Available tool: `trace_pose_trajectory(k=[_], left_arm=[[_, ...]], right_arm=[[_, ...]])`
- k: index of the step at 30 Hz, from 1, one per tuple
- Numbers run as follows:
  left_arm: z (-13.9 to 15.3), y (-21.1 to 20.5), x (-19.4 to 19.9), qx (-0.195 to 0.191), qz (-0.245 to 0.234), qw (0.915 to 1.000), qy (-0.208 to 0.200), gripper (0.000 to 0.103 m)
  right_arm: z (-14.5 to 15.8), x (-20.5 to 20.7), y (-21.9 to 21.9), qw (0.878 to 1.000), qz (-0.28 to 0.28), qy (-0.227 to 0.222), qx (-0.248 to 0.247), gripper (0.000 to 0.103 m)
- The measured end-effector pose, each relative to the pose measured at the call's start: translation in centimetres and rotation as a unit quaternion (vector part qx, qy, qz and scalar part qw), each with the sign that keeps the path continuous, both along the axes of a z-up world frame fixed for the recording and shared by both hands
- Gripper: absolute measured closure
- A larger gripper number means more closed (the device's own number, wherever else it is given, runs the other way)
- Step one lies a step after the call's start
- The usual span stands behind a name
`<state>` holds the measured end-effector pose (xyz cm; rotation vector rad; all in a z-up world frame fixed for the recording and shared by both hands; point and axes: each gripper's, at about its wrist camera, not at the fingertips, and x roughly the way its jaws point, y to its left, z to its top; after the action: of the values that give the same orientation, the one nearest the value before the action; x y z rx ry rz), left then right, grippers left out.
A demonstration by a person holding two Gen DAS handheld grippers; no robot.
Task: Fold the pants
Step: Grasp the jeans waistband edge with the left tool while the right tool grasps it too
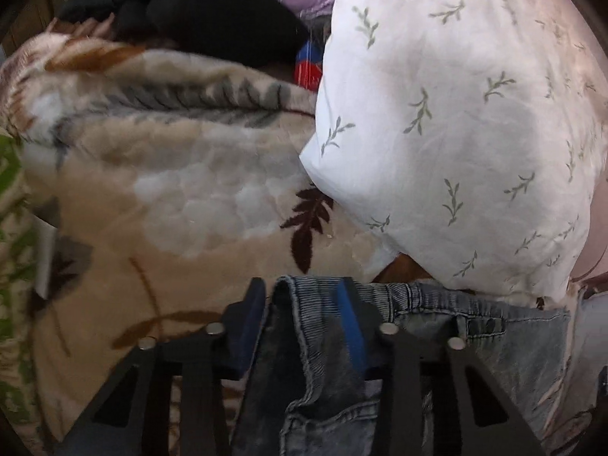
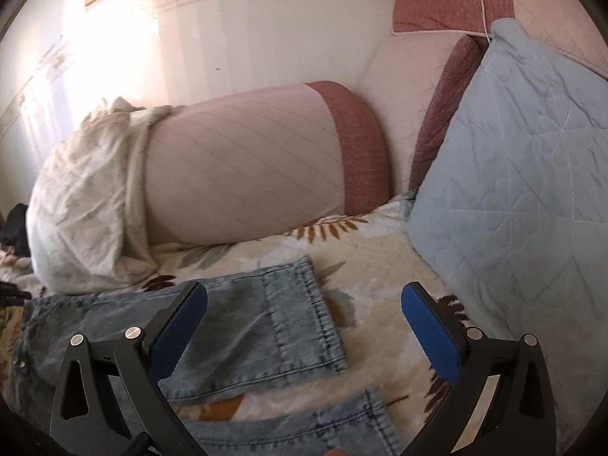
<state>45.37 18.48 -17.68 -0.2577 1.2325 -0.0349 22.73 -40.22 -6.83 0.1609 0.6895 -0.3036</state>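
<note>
Pinching the jeans' (image 1: 323,342) waistband, the left gripper (image 1: 304,304) is clamped; the right gripper (image 2: 304,304) (jaws spread wide) hovers over both leg hems, blanket (image 2: 380,285) bare beyond.

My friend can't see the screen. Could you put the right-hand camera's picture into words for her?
The right gripper hangs open, its blue-padded fingers spread above two light-blue denim jeans legs lying on a leaf-patterned blanket. Behind them lie a pink bolster, a white pillow and a pale blue quilted cushion.
</note>
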Motion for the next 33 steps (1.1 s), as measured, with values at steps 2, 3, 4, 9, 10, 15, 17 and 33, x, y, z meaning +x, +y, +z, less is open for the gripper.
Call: trace_pose_trajectory(k=[2, 3, 4, 9, 10, 15, 17, 33], left_arm=[[-0.3, -0.1, 0.1, -0.011, -0.005, 0.9999, -0.001, 0.077], [-0.4, -0.1, 0.1, -0.007, -0.006, 1.0, -0.001, 0.083], [-0.7, -0.1, 0.2, -0.004, -0.008, 1.0, 0.002, 0.088], [-1.0, 0.4, -0.4, -0.032, -0.009, 0.9995, -0.002, 0.098], [-0.8, 0.4, -0.5, -0.035, -0.011, 0.9993, -0.007, 0.098], [1.2, 1.4, -1.7, -0.061, -0.01, 0.9975, -0.033, 0.098], [2.0, 1.4, -2.0, -0.065, -0.018, 0.9968, -0.043, 0.098], [2.0, 0.1, 0.1, -0.052, -0.031, 0.9976, -0.032, 0.098]], right_arm=[[-0.1, 0.7, -0.4, 1.0, -0.004, 0.005, -0.008, 0.0], [-0.1, 0.9, -0.6, 1.0, -0.007, 0.005, -0.01, 0.0], [-0.1, 1.2, -0.9, 1.0, -0.01, 0.004, -0.009, 0.0], [-0.3, 2.6, -1.4, 1.0, -0.025, 0.006, 0.0, 0.0], [-0.4, 3.0, -1.5, 1.0, -0.028, 0.008, 0.001, 0.0], [-1.0, 5.9, -2.8, 0.999, -0.033, 0.022, 0.034, 0.0], [-1.5, 7.5, -3.4, 0.997, -0.034, 0.032, 0.055, 0.0], [-12.8, 18.8, -5.5, 0.971, -0.011, 0.215, 0.106, 0.044]])
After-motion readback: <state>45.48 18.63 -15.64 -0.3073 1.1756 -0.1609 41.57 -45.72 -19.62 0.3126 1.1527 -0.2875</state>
